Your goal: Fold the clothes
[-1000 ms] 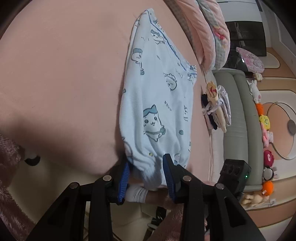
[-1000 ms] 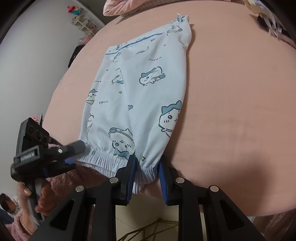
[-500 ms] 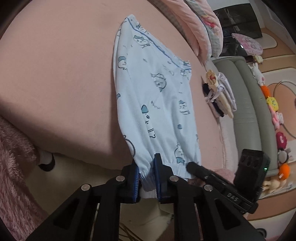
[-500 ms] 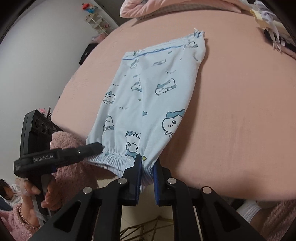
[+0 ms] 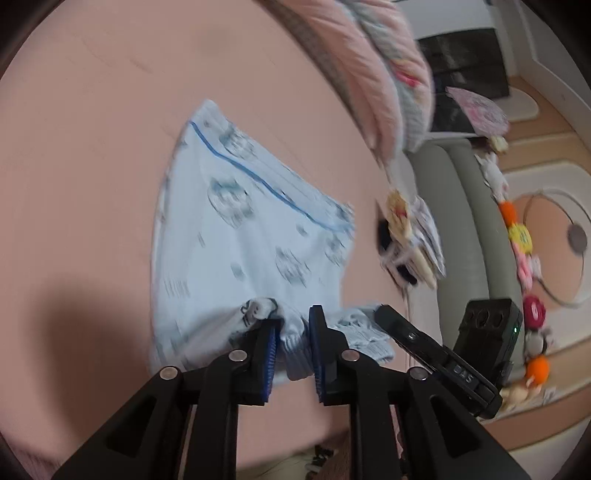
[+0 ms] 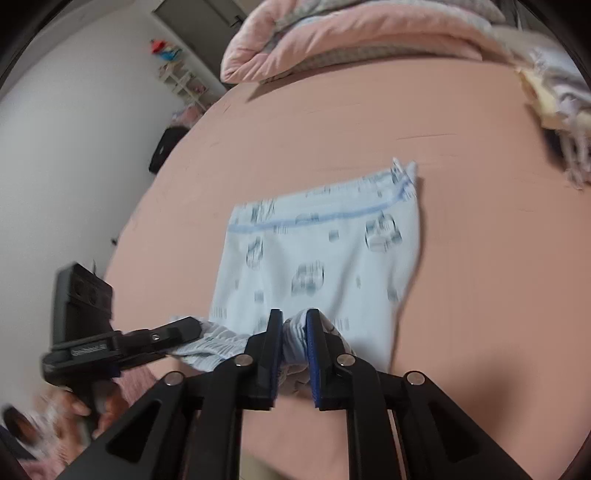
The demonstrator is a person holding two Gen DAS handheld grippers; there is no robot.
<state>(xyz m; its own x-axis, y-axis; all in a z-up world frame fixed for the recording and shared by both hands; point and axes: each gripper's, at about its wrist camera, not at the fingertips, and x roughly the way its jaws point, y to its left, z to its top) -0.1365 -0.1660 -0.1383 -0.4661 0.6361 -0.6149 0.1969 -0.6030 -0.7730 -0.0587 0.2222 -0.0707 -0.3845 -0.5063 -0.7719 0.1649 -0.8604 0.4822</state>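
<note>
Your left gripper (image 5: 291, 349) and right gripper (image 6: 294, 350) each pinch the gathered elastic hem of the pale blue cartoon-print cotton garment (image 6: 317, 266), jaws recently easing slightly, remainder spread ahead on the pink bedsheet (image 6: 480, 295)

Soft, matt, pale-blue printed cloth is making up the garment (image 5: 251, 236), its gathered elastic hem (image 6: 295, 339) puckering into ribbed folds between blue ridged pads (image 5: 269, 354) that are looking rubbery. The left gripper (image 5: 291, 350) and right gripper (image 6: 293, 350) are showing matt black plastic fingers studded with shiny metal rivets (image 5: 237, 356). A smooth, matt pink sheet (image 6: 369, 122) is covering the bed, while a quilted pink blanket (image 6: 332, 33) is lying plush and soft beyond, and a fuzzy pink sleeve (image 6: 129, 380) is looking fleecy.
</note>
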